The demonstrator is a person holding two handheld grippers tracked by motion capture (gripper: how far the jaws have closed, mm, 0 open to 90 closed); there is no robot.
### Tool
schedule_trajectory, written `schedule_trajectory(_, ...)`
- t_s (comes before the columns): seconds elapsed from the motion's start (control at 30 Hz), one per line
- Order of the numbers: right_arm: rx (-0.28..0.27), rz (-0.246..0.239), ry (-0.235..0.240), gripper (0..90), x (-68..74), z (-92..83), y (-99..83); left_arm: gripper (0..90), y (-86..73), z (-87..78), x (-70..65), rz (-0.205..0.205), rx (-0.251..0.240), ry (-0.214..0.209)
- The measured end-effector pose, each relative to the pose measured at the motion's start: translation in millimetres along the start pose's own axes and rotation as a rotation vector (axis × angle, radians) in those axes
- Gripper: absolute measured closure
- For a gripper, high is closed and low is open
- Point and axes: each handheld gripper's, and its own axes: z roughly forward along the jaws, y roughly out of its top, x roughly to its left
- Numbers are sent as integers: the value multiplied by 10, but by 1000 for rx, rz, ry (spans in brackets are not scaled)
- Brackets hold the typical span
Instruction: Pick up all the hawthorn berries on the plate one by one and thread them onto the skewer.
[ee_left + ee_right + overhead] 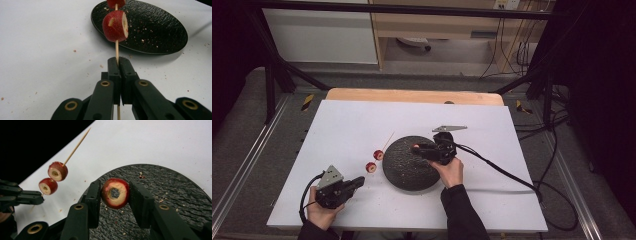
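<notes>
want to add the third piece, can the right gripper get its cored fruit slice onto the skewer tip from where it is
Probably yes. The right gripper holds the cored slice over the black plate; the skewer tip past the two threaded slices is bare, with nothing between them.

The high view is lit from above: the white desk (pixel 362 125) stands bright and even while the floor and the room's edges sink into near black, and the whole frame looks soft and slightly grainy. The dark plate (pixel 409 162) shows little surface detail there. In the left gripper view the desk glows almost washed out toward the upper left, the plate casts a faint grey shadow along its near rim, and the tool's (pixel 119 61) black links at the bottom are blurred from closeness. The right gripper view is sharp on the held fruit ring (pixel 115 193), softer on the skewer (pixel 75 147), with a black unlit corner at upper left and dull sheen on the plate's texture
</notes>
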Motion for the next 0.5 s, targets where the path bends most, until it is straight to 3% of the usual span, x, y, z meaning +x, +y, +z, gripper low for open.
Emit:
schedule_trajectory(0.17, -94, 46, 10, 633, -17, -48, -121, 881, 1, 12, -15, -6, -3, 0)
schedule_trajectory(0.5, -226, 107, 29, 633, 6, -48, -237, 881, 17, 46, -57, -19, -19, 8)
